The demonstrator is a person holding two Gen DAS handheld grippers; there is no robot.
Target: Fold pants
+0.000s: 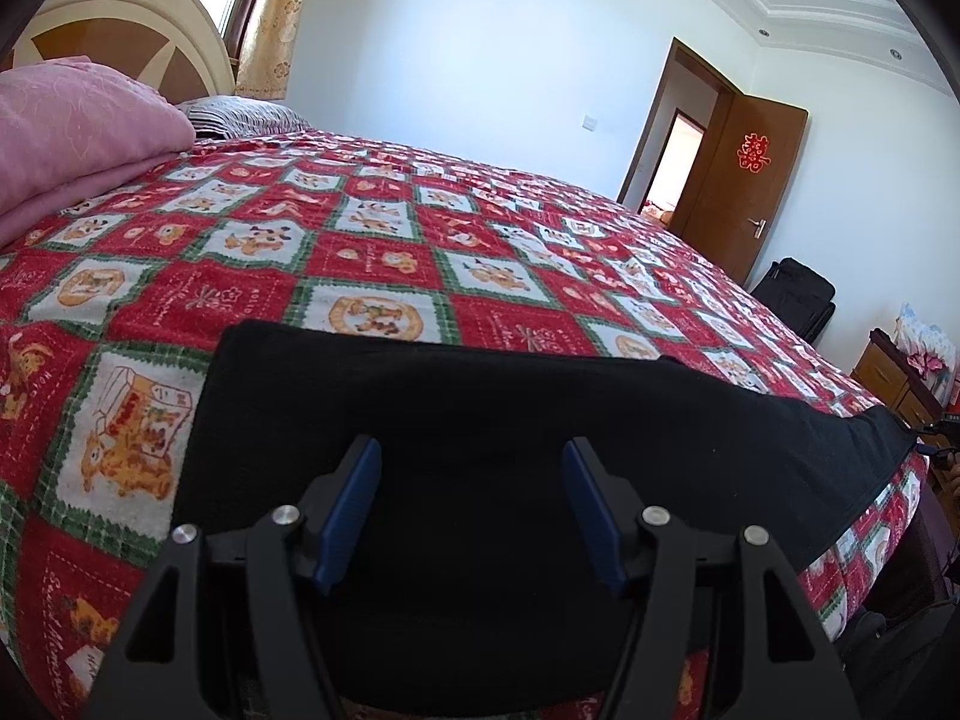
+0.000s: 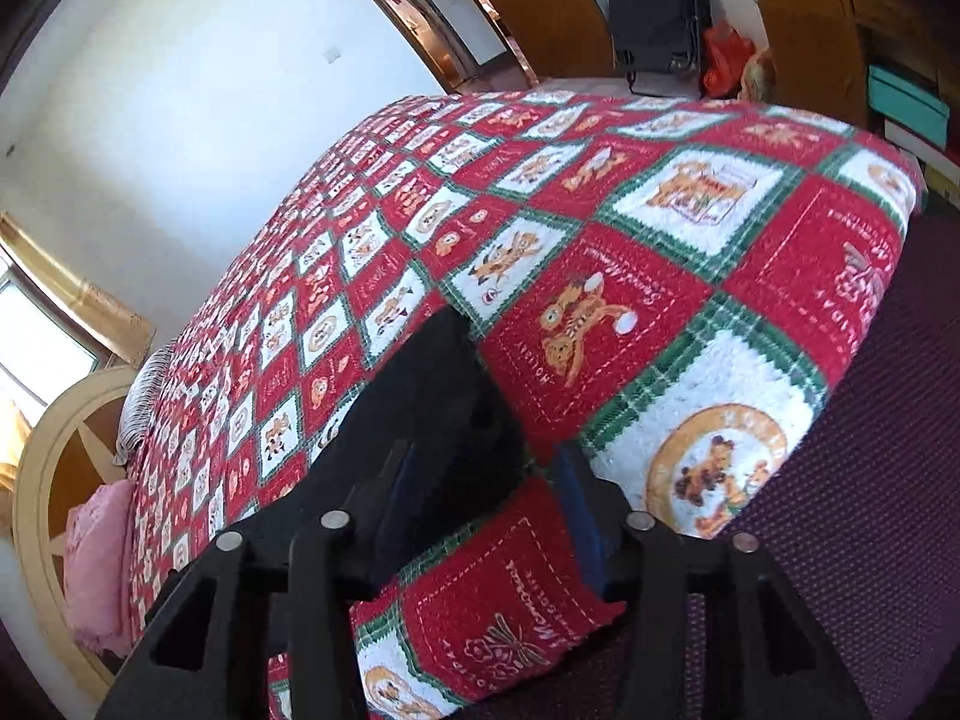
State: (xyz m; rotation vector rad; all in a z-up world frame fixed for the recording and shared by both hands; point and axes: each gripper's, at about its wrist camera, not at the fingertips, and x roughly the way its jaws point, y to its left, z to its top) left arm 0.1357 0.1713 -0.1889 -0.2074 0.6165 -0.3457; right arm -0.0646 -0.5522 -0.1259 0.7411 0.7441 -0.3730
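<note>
Black pants (image 1: pixel 510 414) lie flat along the near edge of the bed, on a red patchwork blanket (image 1: pixel 360 252). My left gripper (image 1: pixel 471 510) is open just above the pants' left part, its blue pads (image 1: pixel 351 510) wide apart with nothing between them. In the right wrist view, one end of the pants (image 2: pixel 438 396) lies near the bed's edge. My right gripper (image 2: pixel 489 510) is open over that end, its blue pads (image 2: pixel 579 516) either side of the cloth and the blanket (image 2: pixel 660 276) edge.
A folded pink quilt (image 1: pixel 72 138) lies at the head of the bed by the headboard (image 1: pixel 120 30). An open wooden door (image 1: pixel 750 180), a black bag (image 1: pixel 798 294) and a wooden cabinet (image 1: pixel 894 384) stand beyond the bed. Dark purple carpet (image 2: pixel 840 510) lies beside the bed.
</note>
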